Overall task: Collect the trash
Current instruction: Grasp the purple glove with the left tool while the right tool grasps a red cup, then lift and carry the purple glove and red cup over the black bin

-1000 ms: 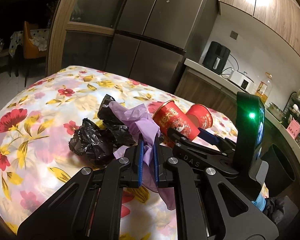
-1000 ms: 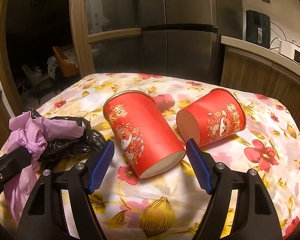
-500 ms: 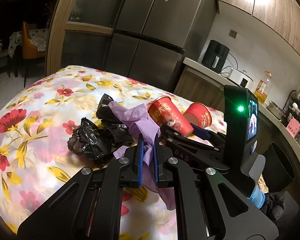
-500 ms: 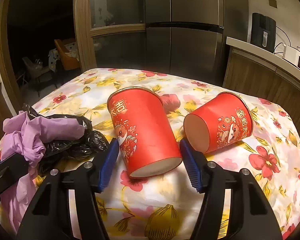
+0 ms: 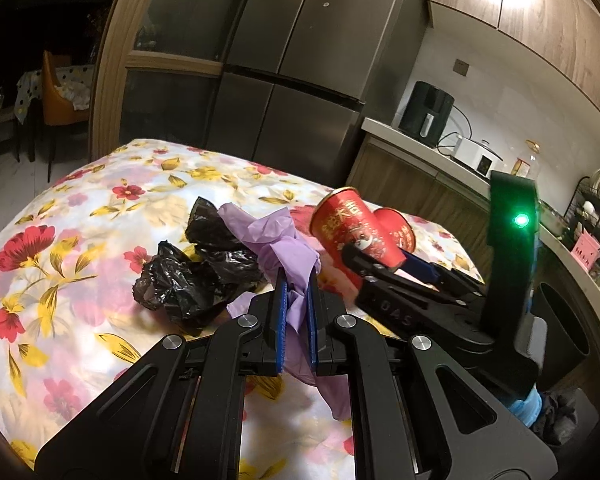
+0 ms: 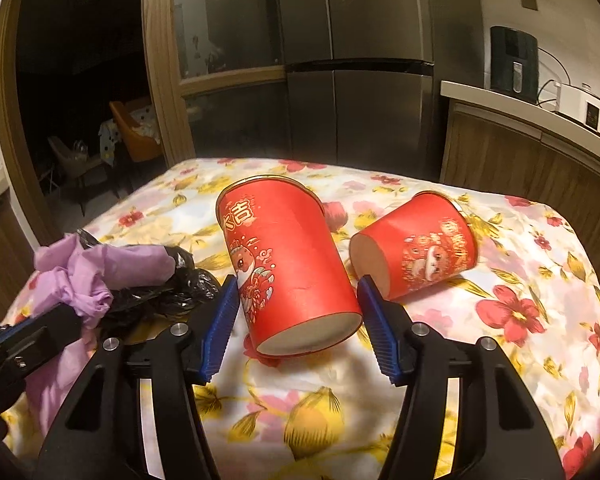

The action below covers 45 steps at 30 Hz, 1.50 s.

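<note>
My left gripper (image 5: 296, 285) is shut on a crumpled purple plastic bag (image 5: 278, 236), which hangs down between its blue pads. A crumpled black plastic bag (image 5: 192, 280) lies on the floral tablecloth (image 5: 60, 248) just left of it. My right gripper (image 6: 298, 282) has its blue pads pressed on both sides of a red paper cup (image 6: 288, 256). The cup is tilted, its base toward the camera, and raised slightly off the cloth. A second red cup (image 6: 420, 248) lies on its side to the right. In the left wrist view the held cup (image 5: 352, 224) sits above the right gripper's fingers (image 5: 364, 264).
A steel fridge (image 6: 360, 60) stands behind the table. On the right, a counter (image 5: 440, 156) carries a black appliance (image 5: 426, 114) and a white cooker. A dark bin (image 5: 560, 320) stands low at the right past the table edge. A dish rack (image 5: 596, 208) is at far right.
The right gripper's pads closed in onto the red cup and lifted it a little off the cloth. The left gripper stayed put, still holding the purple bag.
</note>
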Motion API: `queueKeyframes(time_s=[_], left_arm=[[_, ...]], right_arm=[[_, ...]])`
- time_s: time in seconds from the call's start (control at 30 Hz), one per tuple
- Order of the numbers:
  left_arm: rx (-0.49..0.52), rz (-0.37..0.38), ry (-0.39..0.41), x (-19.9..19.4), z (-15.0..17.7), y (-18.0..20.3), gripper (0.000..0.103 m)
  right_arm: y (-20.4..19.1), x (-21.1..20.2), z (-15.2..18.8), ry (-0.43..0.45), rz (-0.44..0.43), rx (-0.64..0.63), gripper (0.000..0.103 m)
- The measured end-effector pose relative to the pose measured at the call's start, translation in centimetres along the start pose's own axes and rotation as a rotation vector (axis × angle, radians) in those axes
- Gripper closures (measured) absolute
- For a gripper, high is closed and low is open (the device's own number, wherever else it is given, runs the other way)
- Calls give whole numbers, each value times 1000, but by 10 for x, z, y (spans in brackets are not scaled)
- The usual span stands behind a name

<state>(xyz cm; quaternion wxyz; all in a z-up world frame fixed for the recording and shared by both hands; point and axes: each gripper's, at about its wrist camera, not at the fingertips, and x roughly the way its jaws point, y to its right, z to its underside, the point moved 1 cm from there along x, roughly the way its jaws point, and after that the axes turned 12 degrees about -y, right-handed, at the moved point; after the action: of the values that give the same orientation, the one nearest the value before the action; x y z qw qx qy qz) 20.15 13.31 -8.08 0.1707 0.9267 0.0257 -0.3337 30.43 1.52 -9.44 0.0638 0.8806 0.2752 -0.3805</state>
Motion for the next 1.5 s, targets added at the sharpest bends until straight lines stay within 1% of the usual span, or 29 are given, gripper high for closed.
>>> queueKeyframes(time_s=[0.33,0.67,0.9,1.13,1.3,1.5], left_arm=[[43,20,18,-16,3,27,95],[118,78,21,-24,8,77,95],[184,122,25,-26,11,120,95],[269,172,10,-22,17,175,95],[342,219,1,-16,21,221,95],[400,288,-3,-10,20,271,95]], right_arm=[[22,-55,17,76,-22,77,44],[67,-118,43,154,10,187,44],[99,-152,63,197,51,250,44],[135,-186,84,243,107,323,44],[167,-213,98,289,154,389,44],[203,-242,114,341,221,461,44]])
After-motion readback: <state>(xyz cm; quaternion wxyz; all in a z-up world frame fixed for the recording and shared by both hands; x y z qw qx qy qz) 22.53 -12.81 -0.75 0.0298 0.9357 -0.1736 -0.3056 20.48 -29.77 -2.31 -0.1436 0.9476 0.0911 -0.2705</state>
